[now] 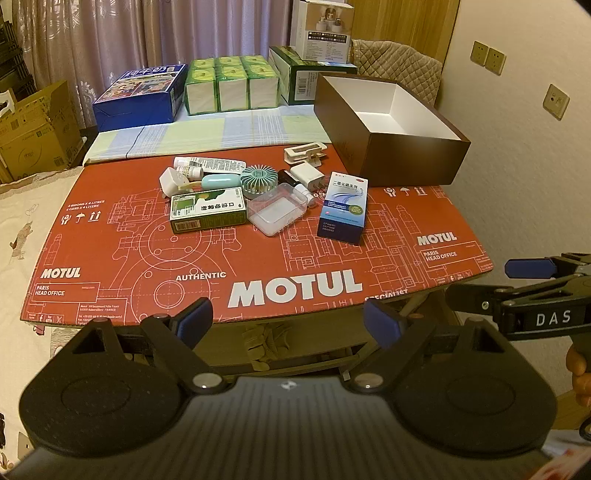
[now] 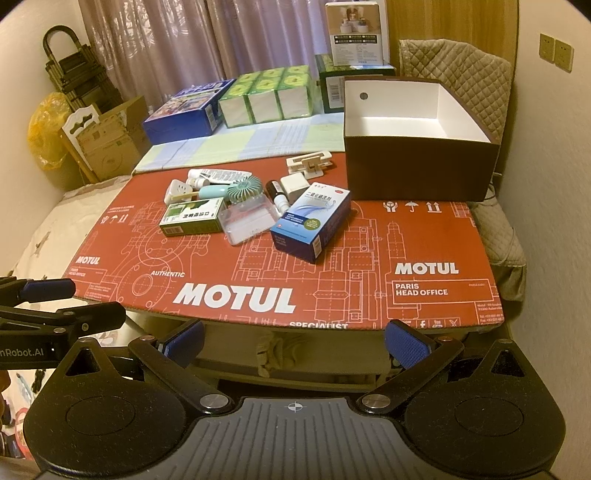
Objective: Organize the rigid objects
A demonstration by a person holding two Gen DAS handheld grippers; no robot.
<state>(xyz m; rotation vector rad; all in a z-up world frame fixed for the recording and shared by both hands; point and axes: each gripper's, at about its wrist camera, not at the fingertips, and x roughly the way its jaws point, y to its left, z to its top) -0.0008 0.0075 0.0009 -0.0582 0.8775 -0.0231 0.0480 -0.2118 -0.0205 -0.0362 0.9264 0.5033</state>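
A heap of small items lies mid-table on a red printed cardboard sheet (image 1: 236, 258): a blue medicine box (image 1: 344, 206) (image 2: 312, 221), a green box (image 1: 207, 214) (image 2: 192, 220), a clear plastic case (image 1: 277, 212) (image 2: 248, 220), a mint hand fan (image 1: 255, 178) (image 2: 243, 189), a white tube (image 1: 210, 163), white chargers and a white clip (image 1: 305, 152) (image 2: 311, 162). An empty brown box with white inside (image 1: 391, 129) (image 2: 417, 144) stands at the back right. My left gripper (image 1: 288, 321) and right gripper (image 2: 295, 339) hover open before the near table edge, nothing between their fingers.
Behind the sheet, on a checked cloth (image 1: 207, 133), stand a blue carton (image 1: 142, 96), green tissue packs (image 1: 231, 85) and stacked boxes (image 1: 321, 33). A cardboard carton (image 1: 33, 133) sits at the left, a quilted chair (image 2: 461, 70) at the right, a wall on the right.
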